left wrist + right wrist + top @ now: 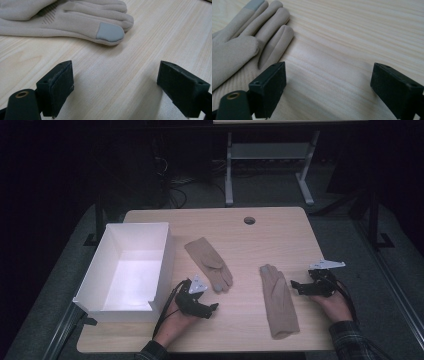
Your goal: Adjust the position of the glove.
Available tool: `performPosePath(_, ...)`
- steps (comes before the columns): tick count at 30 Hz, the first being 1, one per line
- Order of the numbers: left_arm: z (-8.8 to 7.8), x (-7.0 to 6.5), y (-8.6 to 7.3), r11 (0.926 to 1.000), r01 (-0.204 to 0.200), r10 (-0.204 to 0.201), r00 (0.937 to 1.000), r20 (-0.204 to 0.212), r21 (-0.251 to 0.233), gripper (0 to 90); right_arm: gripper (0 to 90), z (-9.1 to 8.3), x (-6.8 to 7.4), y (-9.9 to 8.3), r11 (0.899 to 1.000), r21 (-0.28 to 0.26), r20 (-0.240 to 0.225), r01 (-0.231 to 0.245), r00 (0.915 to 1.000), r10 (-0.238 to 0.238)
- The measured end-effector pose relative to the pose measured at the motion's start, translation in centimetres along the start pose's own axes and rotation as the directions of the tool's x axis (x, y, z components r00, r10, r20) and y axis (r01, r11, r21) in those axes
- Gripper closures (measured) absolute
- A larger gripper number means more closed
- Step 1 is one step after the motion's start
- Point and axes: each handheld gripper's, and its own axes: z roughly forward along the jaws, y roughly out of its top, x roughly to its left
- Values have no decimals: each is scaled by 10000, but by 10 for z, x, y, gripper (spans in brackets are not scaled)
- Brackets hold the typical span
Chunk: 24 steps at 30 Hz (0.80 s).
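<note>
I see a pale wooden bench from above, with two tan gloves lying flat on it and a white open box at its left side. The left glove lies near the middle of the bench, just right of the box, its fingers pointing toward the near edge and one fingertip grey. The right glove lies well apart from it, farther right and nearer to me, its fingers pointing toward the far edge.

My left gripper rests low at the near edge, just near of the left glove's fingertips. In the left gripper view its jaws stand wide apart with only bare wood between them, and the glove's grey fingertip lies just beyond them, not touched.

My right gripper sits just right of the right glove. Its jaws also stand wide apart and hold nothing; in the right gripper view the glove lies just beside one jaw.
</note>
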Motion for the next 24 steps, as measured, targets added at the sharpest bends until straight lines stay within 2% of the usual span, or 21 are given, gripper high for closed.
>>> performPosePath(3,1,-1,1,9999,122,-122,9999,-68,-32,131,125,0,0,0,10000,1,13,-15,10000,15)
performPosePath(5,1,-3,5,9996,138,-134,9998,-130,251,144,125,0,0,0,10000,2,14,-15,10000,15)
performPosePath(7,1,-4,6,9996,207,-205,9997,-100,193,148,125,0,0,0,10000,1,13,-17,10000,17)
performPosePath(12,-2,-3,12,9994,134,-133,9999,-27,311,228,126,0,0,0,10000,5,17,-19,10000,19)
performPosePath(13,-4,-1,15,9990,311,-311,9995,-12,305,306,126,0,0,0,10000,5,24,-25,10000,25)
performPosePath(15,-5,1,17,9990,375,-376,9993,48,225,401,125,0,0,0,10000,8,25,-28,10000,28)
performPosePath(16,-7,2,19,9989,430,-431,9991,50,184,401,126,0,0,0,10000,6,26,-26,10000,26)
performPosePath(17,-8,3,21,9988,458,-459,9989,82,159,437,126,0,0,0,10000,7,26,-31,10000,31)
performPosePath(18,-9,6,26,9985,554,-554,9983,159,12,552,126,0,0,0,10000,8,29,-34,10000,34)
performPosePath(19,-9,6,26,9985,554,-554,9983,159,12,608,126,0,0,0,10000,7,29,-32,10000,32)
performPosePath(20,-10,8,29,9982,597,-597,9982,100,22,608,126,0,0,0,10000,7,29,-32,10000,32)
performPosePath(24,-9,15,39,9984,562,-562,9984,-47,14,827,126,0,0,0,10000,6,33,-33,10000,33)
